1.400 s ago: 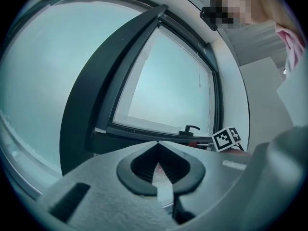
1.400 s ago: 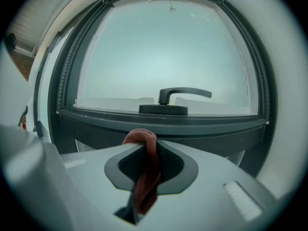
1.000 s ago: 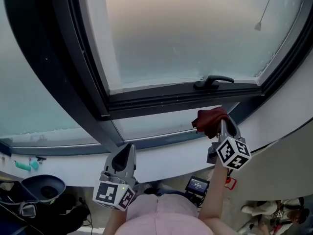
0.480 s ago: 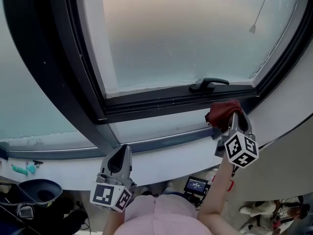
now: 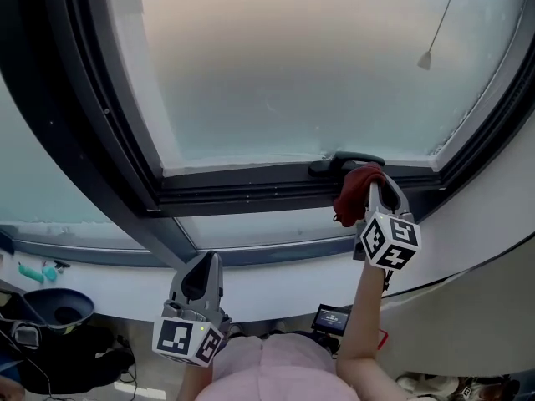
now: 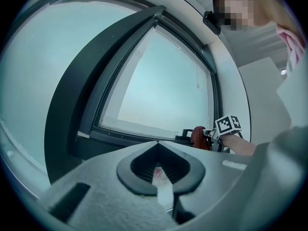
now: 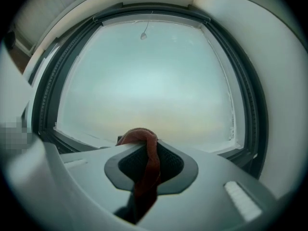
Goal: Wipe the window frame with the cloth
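**Cloth at the lower rail**

My right gripper point(image 5: 374, 192) pinches the dark red fabric cloth point(image 5: 353, 195) and holds it at the lower rail of the dark grey metal window frame point(image 5: 251, 192), just beside the black lever handle point(image 5: 347, 162). My left gripper point(image 5: 201, 276) hangs lower, jaws pressed together, empty.

The red cloth point(image 5: 358, 192) hides the window handle's point(image 5: 328, 164) right end, and the window frame point(image 5: 251, 192) runs past every edge.

Your dark red cloth point(image 5: 355, 195), bunched and clamped in your right gripper point(image 5: 376, 197), sits at the lower rail of the dark window frame point(image 5: 242, 192), beside its handle point(image 5: 334, 164).
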A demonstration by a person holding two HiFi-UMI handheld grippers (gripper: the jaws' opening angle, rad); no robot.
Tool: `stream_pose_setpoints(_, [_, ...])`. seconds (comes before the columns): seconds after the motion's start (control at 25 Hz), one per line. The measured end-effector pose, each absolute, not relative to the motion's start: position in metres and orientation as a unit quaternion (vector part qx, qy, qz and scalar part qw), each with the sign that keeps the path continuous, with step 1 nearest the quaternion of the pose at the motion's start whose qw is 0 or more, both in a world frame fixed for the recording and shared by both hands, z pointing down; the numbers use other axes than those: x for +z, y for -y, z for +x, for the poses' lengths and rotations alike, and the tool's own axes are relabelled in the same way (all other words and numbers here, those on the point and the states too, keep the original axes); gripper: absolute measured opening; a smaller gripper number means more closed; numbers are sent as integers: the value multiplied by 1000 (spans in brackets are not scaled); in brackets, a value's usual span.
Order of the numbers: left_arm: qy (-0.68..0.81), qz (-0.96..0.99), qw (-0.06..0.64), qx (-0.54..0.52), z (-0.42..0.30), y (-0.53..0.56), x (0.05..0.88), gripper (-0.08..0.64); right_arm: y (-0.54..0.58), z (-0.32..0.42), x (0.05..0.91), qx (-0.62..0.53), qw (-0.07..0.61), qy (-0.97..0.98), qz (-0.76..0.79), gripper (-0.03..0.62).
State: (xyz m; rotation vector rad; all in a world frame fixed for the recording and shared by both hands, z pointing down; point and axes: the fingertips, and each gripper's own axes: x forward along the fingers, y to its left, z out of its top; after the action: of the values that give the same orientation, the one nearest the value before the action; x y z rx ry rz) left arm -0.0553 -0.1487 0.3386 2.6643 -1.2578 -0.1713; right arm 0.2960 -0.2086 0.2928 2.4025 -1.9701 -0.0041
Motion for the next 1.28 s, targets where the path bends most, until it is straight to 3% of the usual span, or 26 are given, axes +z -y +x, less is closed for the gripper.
stream_pose_setpoints(0.72, [478,872,86,-61,34,139,344,-3,247,311,325,35,48,736,675,51])
stream_pose_setpoints(1.28, [478,872,85,-56,54,129,346,-3,229,389,326,43,44,694,717,51])
